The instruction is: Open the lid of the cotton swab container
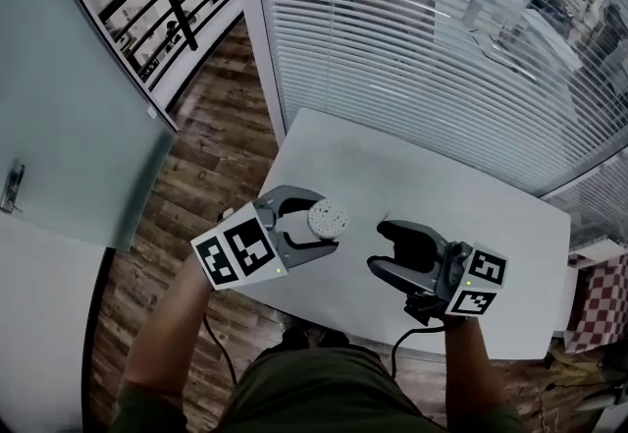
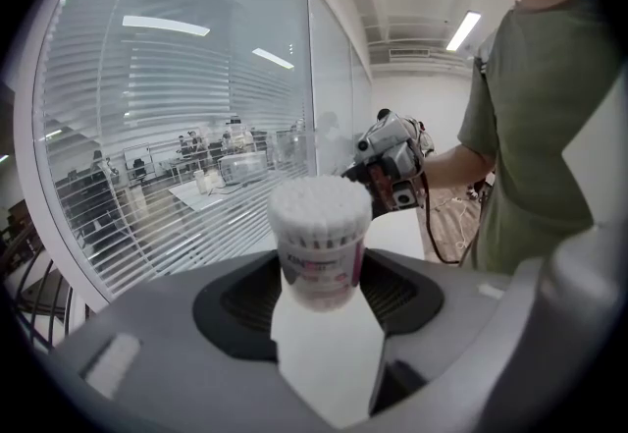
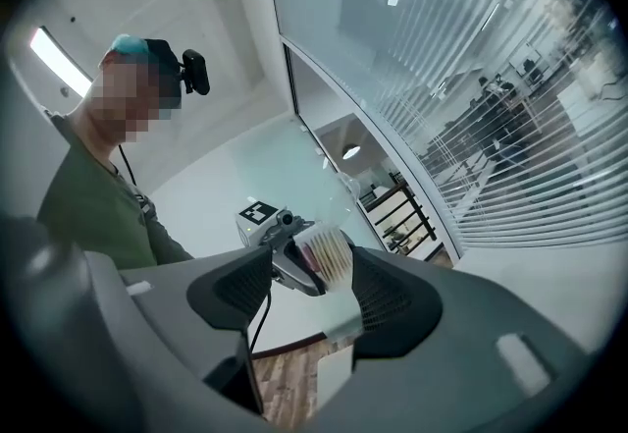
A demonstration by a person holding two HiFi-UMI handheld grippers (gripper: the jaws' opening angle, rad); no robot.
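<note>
The cotton swab container (image 1: 327, 218) is a small round clear tub packed with white swabs, with a pink label (image 2: 319, 269). It stands upright on the white table (image 1: 392, 166). My left gripper (image 1: 324, 221) has a jaw against each side of it, shut on it near the jaw tips (image 2: 319, 298). In the right gripper view the tub (image 3: 324, 259) shows ahead, held in the left gripper. My right gripper (image 1: 387, 247) hovers just to the right of the tub with its jaws apart. I see nothing solid between them. I cannot tell whether a clear lid covers the swabs.
The table's near edge (image 1: 324, 313) runs just under both grippers, with wood floor (image 1: 196, 176) beyond it on the left. Window blinds (image 1: 422, 28) stand behind the table. A checkered cloth (image 1: 601, 308) lies at the far right.
</note>
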